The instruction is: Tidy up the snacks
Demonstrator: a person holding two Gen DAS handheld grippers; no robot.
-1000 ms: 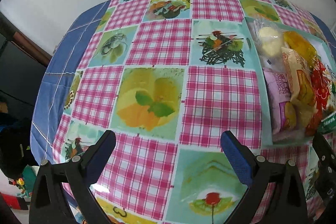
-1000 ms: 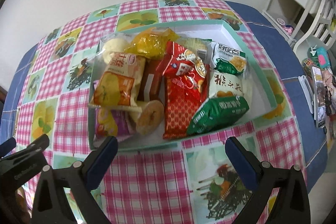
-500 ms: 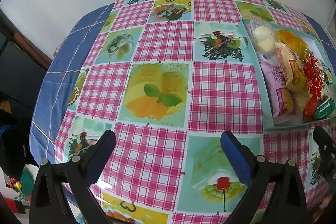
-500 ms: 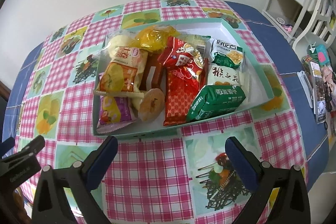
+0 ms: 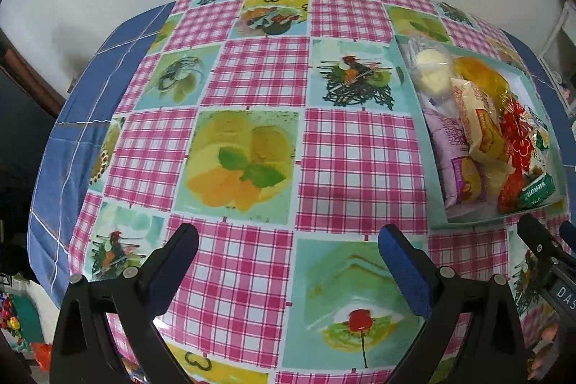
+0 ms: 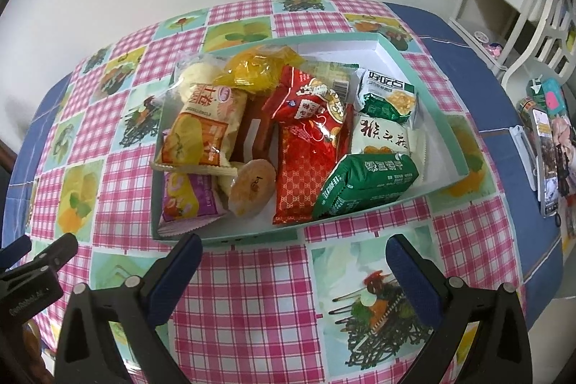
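While both grippers hover with jaws spread wide, empty, snacks sit heaped in teal box [image 6: 424, 89] on checkered surface [image 6: 252, 294]. Right gripper [image 6: 293, 261] just short of box front; left gripper [image 5: 288, 251] over bare cloth, box [image 5: 435, 204] to its right. Packets: green [image 6: 367, 184], red [image 6: 306, 168], orange-white [image 6: 201, 128], purple [image 6: 183, 200], round pastry [image 6: 252, 186].

— What covers the worktop [image 6: 252, 294]?
— A pink-check oilcloth [image 5: 356, 164] with food pictures, laid over a blue cloth [image 5: 68, 146] that shows at the edges.
— And directly on it?
— One shallow teal box [image 6: 451, 139] (white inside), filled with snack packets [image 6: 309, 146], toward the right side.
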